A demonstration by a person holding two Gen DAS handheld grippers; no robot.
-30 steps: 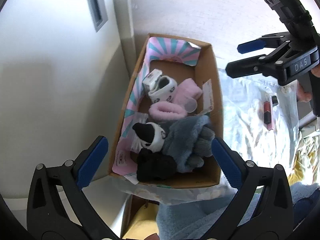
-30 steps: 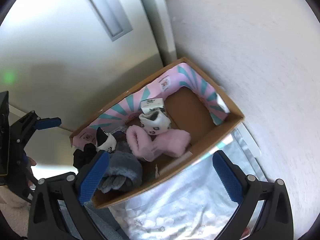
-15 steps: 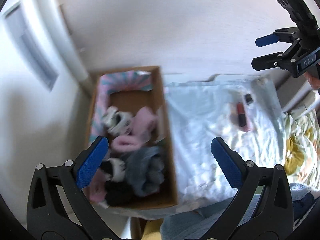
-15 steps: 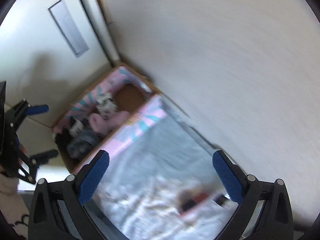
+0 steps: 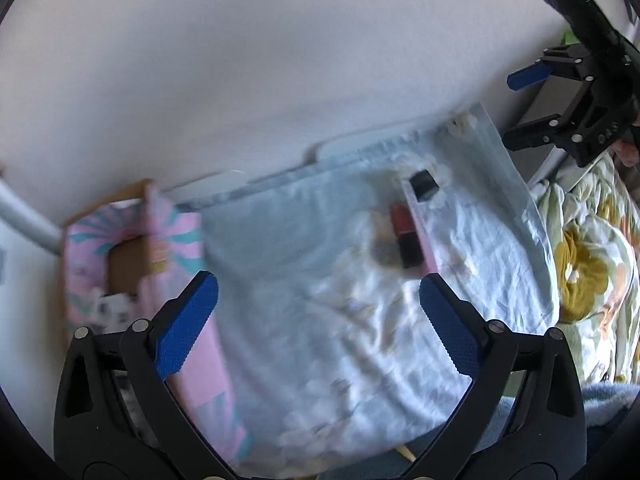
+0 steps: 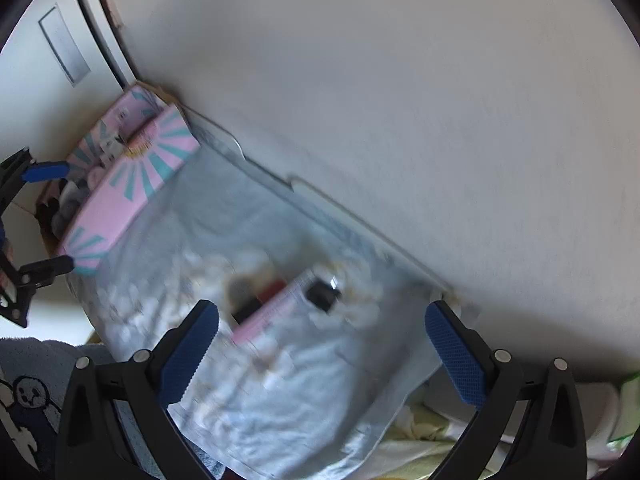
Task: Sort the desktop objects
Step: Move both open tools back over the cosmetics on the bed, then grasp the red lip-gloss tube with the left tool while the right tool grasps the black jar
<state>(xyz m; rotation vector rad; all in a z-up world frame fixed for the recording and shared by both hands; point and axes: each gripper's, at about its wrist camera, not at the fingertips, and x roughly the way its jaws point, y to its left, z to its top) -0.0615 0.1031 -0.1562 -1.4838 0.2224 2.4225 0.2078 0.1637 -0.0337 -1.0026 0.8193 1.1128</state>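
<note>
A red and black stick-shaped object [image 5: 406,236] lies beside a pink strip [image 5: 420,232] and a small black block [image 5: 422,185] on a pale blue cloth [image 5: 312,280]. They also show, blurred, in the right wrist view: the stick [image 6: 256,300], the pink strip [image 6: 272,312], the block [image 6: 320,294]. My left gripper [image 5: 318,312] is open and empty above the cloth. My right gripper [image 6: 320,344] is open and empty, hovering just short of these objects. A pink and teal cardboard box [image 5: 120,256] with socks stands at the left.
A white wall [image 5: 280,60] runs behind the cloth. A flowered bedsheet [image 5: 592,264] lies to the right. The box also shows in the right wrist view [image 6: 132,176]. The right gripper appears at the left view's upper right [image 5: 560,100].
Both grippers have swung right, away from the sock box and toward the small objects on the blue cloth. Both stay open and empty. The frames are motion-blurred.
</note>
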